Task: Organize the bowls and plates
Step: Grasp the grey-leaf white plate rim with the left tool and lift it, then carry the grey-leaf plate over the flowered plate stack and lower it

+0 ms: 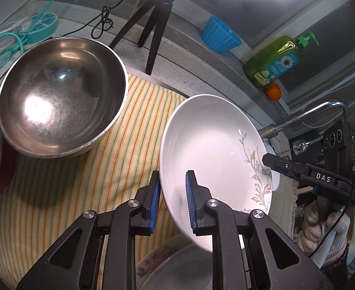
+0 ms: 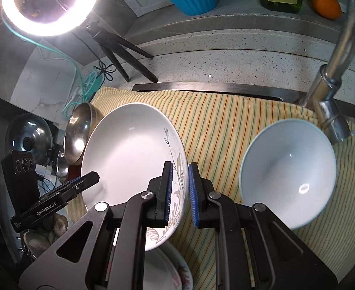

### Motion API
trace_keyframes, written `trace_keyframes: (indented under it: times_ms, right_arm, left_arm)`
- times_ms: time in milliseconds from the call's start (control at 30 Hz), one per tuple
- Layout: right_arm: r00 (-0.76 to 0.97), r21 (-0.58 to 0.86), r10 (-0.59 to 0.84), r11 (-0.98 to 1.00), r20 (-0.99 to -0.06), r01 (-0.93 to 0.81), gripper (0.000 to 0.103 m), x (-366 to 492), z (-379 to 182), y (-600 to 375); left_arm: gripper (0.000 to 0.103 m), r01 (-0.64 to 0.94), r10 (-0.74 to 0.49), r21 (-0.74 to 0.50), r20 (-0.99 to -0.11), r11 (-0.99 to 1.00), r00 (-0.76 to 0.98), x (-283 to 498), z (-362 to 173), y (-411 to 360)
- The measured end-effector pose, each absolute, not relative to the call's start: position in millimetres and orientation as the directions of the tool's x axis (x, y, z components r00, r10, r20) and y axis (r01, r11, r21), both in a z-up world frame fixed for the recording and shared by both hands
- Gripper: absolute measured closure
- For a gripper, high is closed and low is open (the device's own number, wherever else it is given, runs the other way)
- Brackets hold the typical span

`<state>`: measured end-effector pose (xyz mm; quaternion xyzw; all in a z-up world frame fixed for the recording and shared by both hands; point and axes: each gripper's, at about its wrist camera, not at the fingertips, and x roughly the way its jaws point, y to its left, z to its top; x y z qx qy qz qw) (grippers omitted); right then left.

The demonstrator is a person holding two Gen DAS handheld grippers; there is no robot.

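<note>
Striped cloth [image 2: 225,125] covers the worktop [image 2: 225,58] beneath a white plate [image 1: 208,149] with a grey leaf pattern, held tilted and lifted clear of the cloth. Its rim is clamped on one side by the left tool [image 1: 172,200] and on the opposite, patterned side by the right tool [image 2: 180,193], both nearly closed on it. Below it another plate [image 2: 163,270] is seen. A steel bowl [image 1: 61,94] and a pale blue bowl [image 2: 288,176] rest on the cloth nearby.

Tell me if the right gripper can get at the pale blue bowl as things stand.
Probably not yet. The right gripper is shut on the rim of the white leaf-patterned plate, shared with the left gripper. The pale blue bowl sits unobstructed on the striped cloth beside it.
</note>
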<state>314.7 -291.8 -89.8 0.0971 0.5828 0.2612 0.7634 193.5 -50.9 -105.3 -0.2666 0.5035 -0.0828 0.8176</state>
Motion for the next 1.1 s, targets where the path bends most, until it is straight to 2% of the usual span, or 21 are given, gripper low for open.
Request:
trace_keyframes:
  times_ms: [367,1100]
  right_arm:
    - [0.219,0.482,0.533,0.841,-0.817,-0.245,0.089,253,-82,-310]
    - [0.192,0.538,0.555,0.832,-0.809,-0.139,0.089,139,-109,-332]
  left_arm:
    - [0.086,-0.071,-0.432,-0.518,-0.774,0.852,0.462,157,-97,-55]
    - [0.086,-0.008,-0.461,-0.498,-0.809,0.867,0.365,97,-111,-61]
